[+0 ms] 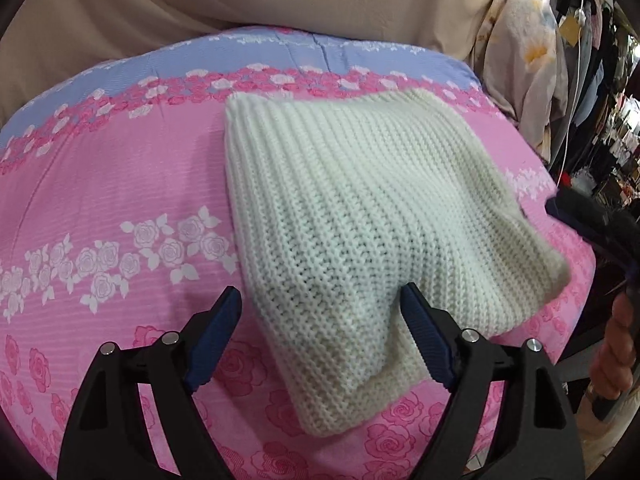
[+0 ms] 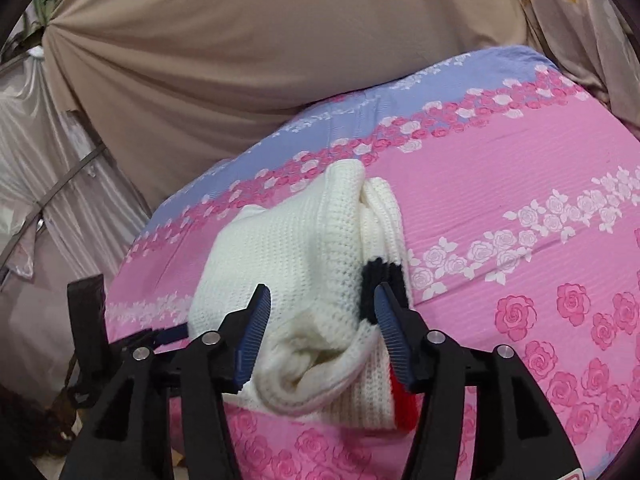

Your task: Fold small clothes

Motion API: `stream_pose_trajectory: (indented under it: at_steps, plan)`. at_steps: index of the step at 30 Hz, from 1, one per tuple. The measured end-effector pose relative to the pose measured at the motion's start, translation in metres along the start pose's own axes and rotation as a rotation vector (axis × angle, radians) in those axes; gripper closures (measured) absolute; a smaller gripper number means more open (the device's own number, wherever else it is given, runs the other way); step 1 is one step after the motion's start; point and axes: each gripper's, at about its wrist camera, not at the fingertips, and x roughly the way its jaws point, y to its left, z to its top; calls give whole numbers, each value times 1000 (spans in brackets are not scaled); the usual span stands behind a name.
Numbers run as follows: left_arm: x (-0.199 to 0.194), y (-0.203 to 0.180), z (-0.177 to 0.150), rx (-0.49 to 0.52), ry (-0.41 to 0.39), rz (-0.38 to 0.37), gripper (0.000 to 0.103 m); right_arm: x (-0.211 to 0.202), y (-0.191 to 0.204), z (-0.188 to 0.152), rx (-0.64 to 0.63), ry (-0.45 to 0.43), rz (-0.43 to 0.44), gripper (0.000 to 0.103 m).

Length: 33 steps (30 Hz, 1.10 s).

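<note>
A cream knitted garment lies folded into a thick rectangle on the pink rose-print bedcover. My left gripper is open, its blue-padded fingers straddling the garment's near left corner just above it. In the right wrist view the same garment shows stacked folds with a black patch and a red patch at its right edge. My right gripper is open around the near folded end. The right gripper also shows blurred in the left wrist view, at the garment's right side.
The bedcover has a lilac band at its far edge. Beige draped cloth hangs behind the bed. A floral quilt and hanging clothes stand at the right. A hand holds the right tool's handle.
</note>
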Motion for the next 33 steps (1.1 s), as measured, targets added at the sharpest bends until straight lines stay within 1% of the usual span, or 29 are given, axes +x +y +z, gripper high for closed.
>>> stream_pose_trajectory:
  at_steps: [2,3,4,5,6,7,9,10,11,12,13,14,15,16,18,20,22,23,24,25,26,27,29,30,33]
  plan:
    - [-3,-3,1,16,-15,13,24,6,7,-14,-40,38,3,46]
    - [-1,-4,0,24,-13,34,24,14,9,-21,-63,57,-3,46]
    - [3,-3,-1,28,-4,43,24,21,7,-27,-80,70,-28,54]
    - [7,-3,-3,29,13,42,24,27,7,-31,-94,86,-61,83]
    - [10,-2,-4,27,26,36,24,27,4,-31,-75,88,-63,91]
    - [11,-2,-6,27,36,30,24,19,-1,-31,-46,61,-28,91]
    - [11,-1,-10,41,41,34,22,-10,-5,-24,7,-31,94,92]
    - [10,-1,-11,48,39,32,22,-20,-6,-23,15,-56,113,92]
    - [10,-2,-13,52,43,25,22,-24,-8,-23,19,-55,118,93]
    - [11,-2,-15,52,50,25,22,-19,-14,-28,18,-22,76,94]
    - [13,-2,-17,54,55,31,22,-9,-18,-34,13,16,9,94]
    - [18,-2,-19,59,68,36,22,7,-26,-43,7,78,-78,94]
    - [21,-1,-21,55,78,28,22,27,-36,-56,20,149,-125,94]
    - [25,1,-22,42,91,12,22,30,-41,-61,51,129,-78,97]
    - [24,6,-21,16,95,-6,22,22,-43,-57,94,106,-65,97]
    - [14,8,-18,11,80,-11,23,14,-40,-51,107,99,-53,93]
    - [1,7,-15,14,47,-17,24,1,-33,-41,81,95,-76,87]
    - [-9,6,-11,20,17,-20,24,-9,-27,-33,58,70,-106,77]
    - [-17,6,-7,24,-9,-20,24,-15,-24,-26,48,47,-119,71]
    - [-22,5,-3,25,-29,-20,24,-22,-20,-18,45,16,-126,64]
    - [-28,3,2,26,-56,-26,22,-28,-17,-8,42,-21,-127,60]
    - [-30,2,7,27,-72,-32,19,-31,-14,2,32,-52,-121,58]
    - [-29,-5,18,27,-95,-33,17,-24,-10,19,20,-79,-124,51]
    - [-26,-8,21,30,-100,-36,16,-15,-8,27,19,-78,-120,50]
    - [-8,-20,28,54,-87,-11,16,29,-10,45,24,-24,-109,47]
